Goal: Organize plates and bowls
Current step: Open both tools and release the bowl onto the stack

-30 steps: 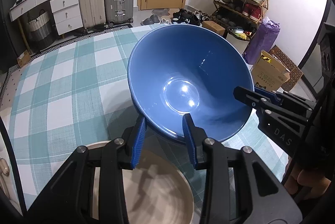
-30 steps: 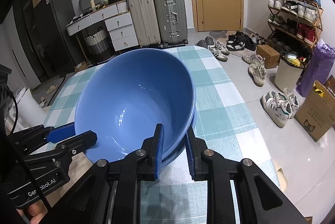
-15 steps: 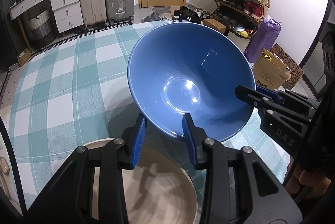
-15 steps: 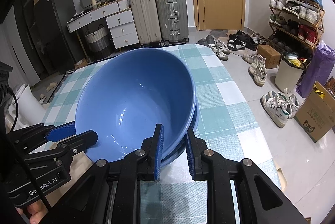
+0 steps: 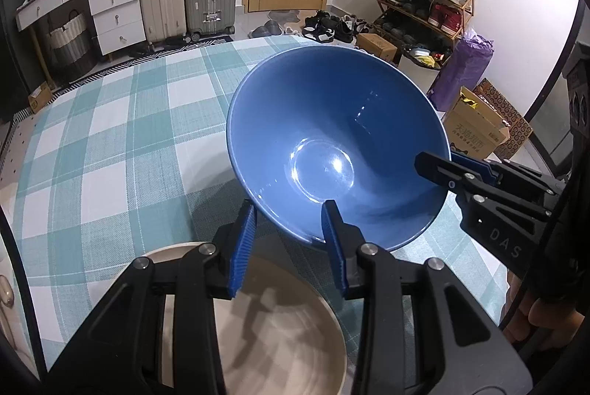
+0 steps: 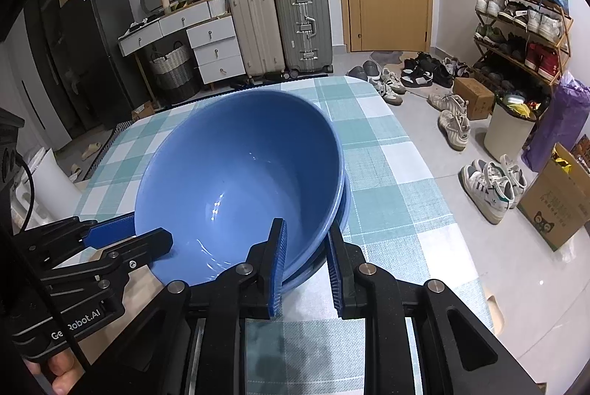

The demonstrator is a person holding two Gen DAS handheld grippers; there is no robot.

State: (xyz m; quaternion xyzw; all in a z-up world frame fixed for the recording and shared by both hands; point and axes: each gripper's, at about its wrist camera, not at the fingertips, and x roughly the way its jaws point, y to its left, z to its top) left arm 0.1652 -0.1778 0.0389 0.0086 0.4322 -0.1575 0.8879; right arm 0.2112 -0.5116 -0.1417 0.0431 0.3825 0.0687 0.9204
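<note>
A large blue bowl (image 5: pixel 332 144) sits tilted in a second blue bowl (image 6: pixel 341 207), whose rim shows under it, on the checked tablecloth (image 5: pixel 110 144). My left gripper (image 5: pixel 289 236) straddles the bowl's near rim, jaws a hand-width apart, not squeezing it. My right gripper (image 6: pixel 306 255) straddles both rims from the other side; its jaws look slightly apart from them. A beige plate (image 5: pixel 280 332) lies under my left gripper. Each gripper shows in the other's view: the right (image 5: pixel 442 170), the left (image 6: pixel 147 236).
The table's right edge (image 6: pixel 435 181) drops to a floor with shoes (image 6: pixel 490 184) and a cardboard box (image 5: pixel 475 133). Suitcases (image 6: pixel 280 26) and drawers (image 5: pixel 110 15) stand beyond the far edge.
The blue bowl has shifted slightly toward the right in the left wrist view and looks more tilted. Both grippers stay at its rim with much the same opening.
</note>
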